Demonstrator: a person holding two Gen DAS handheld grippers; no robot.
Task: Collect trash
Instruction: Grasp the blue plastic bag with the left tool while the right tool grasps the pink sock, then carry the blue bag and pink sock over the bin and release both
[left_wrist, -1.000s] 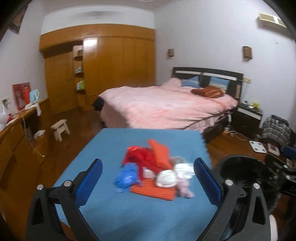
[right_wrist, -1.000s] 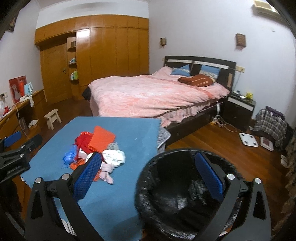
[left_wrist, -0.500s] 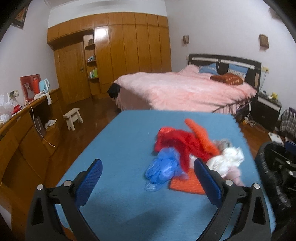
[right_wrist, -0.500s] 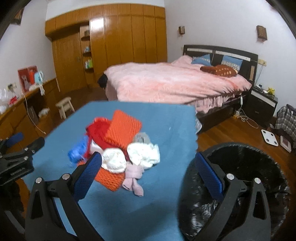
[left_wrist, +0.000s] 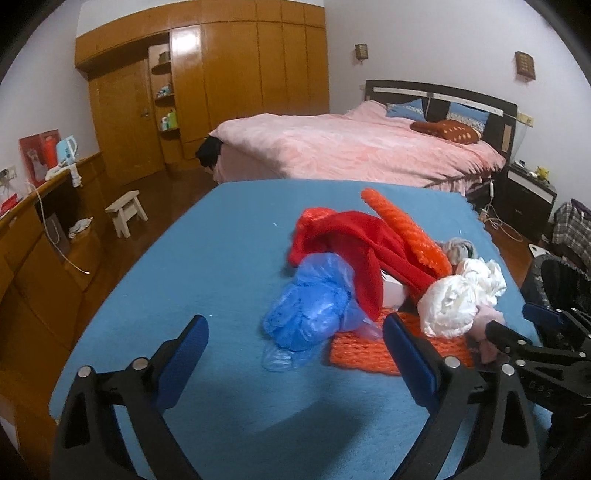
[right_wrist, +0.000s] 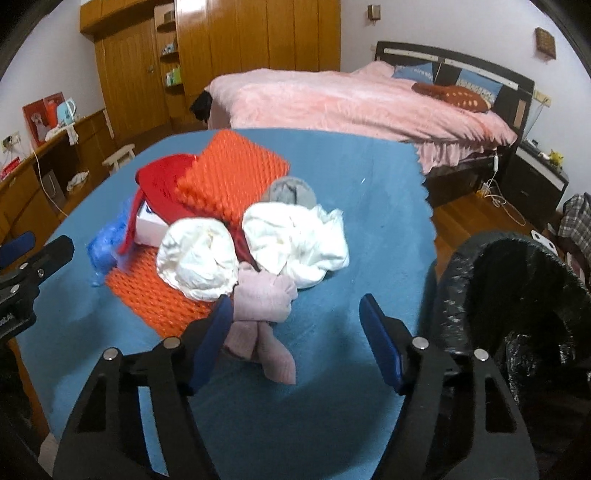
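A pile of trash lies on the blue table: a blue plastic bag, a red bag, orange foam netting, two crumpled white bags and a pink sock. My left gripper is open, low over the table, with the blue bag just ahead between its fingers. My right gripper has its jaws closing. The pink sock lies between them against the left finger, with a wide gap to the right finger. Both white bags sit just beyond its fingertips.
A bin with a black liner stands off the table's right edge, close to my right gripper. A pink bed fills the room behind the table. A wooden counter and a small stool are on the left.
Both grippers came down and closer to the pile. The right view swung from the bin to the trash, and its jaws narrowed. The left jaws stayed wide.
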